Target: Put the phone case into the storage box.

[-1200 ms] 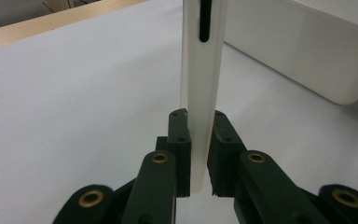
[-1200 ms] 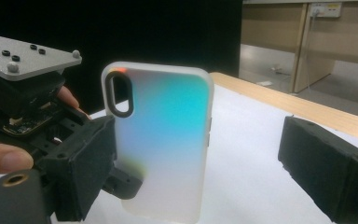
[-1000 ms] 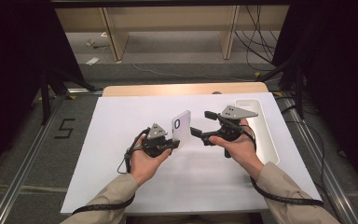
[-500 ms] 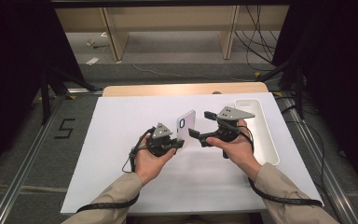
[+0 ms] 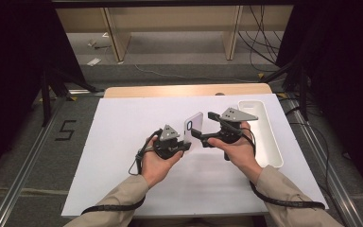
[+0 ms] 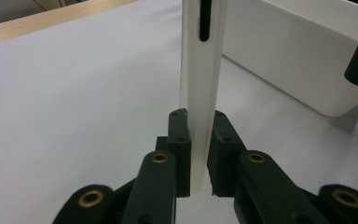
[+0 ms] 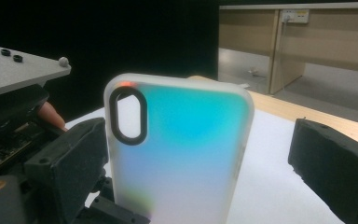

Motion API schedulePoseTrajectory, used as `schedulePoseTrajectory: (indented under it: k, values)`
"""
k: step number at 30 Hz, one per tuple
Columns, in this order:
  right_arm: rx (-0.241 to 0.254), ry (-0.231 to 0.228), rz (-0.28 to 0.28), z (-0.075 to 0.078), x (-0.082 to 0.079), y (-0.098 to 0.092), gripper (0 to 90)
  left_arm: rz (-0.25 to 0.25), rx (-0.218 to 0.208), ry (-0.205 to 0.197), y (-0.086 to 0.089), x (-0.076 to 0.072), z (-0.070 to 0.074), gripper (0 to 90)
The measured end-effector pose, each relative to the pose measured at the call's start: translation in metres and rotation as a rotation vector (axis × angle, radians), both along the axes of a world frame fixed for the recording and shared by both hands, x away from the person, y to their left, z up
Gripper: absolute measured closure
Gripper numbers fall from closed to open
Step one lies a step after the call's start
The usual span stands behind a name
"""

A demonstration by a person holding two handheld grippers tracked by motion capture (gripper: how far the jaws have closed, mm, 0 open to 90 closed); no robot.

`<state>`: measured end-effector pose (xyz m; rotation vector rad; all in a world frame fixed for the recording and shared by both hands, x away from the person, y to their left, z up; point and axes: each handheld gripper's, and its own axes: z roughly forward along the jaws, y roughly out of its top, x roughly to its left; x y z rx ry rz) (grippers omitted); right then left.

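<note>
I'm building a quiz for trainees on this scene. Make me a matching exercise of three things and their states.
Things:
1. left tool
2. right tool
3. white tray

States:
A. jaws open on either side of the phone case
B. lying on the table by the person's right hand
C. shut on the case's lower edge, holding it upright

Pairs: 1-C, 2-A, 3-B

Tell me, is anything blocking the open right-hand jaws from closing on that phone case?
Nothing visible does. The phone case, clamped upright in the left gripper, already stands between the right gripper's open jaws, with bare gaps on both sides.
</note>
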<state>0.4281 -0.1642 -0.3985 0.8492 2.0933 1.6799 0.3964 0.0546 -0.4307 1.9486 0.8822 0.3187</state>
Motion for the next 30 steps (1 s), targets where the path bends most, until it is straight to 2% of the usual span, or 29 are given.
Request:
schedulePoseTrajectory:
  k: [18,30]
  values:
    - [0.018,0.005,-0.039,-0.002,-0.001,0.009,5.7,-0.014,0.004,0.001,-0.013,-0.001,-0.002,81.0]
    - [0.01,-0.009,-0.058,-0.005,-0.003,0.011,16.4,-0.016,-0.002,0.002,-0.013,-0.001,-0.003,80.9]
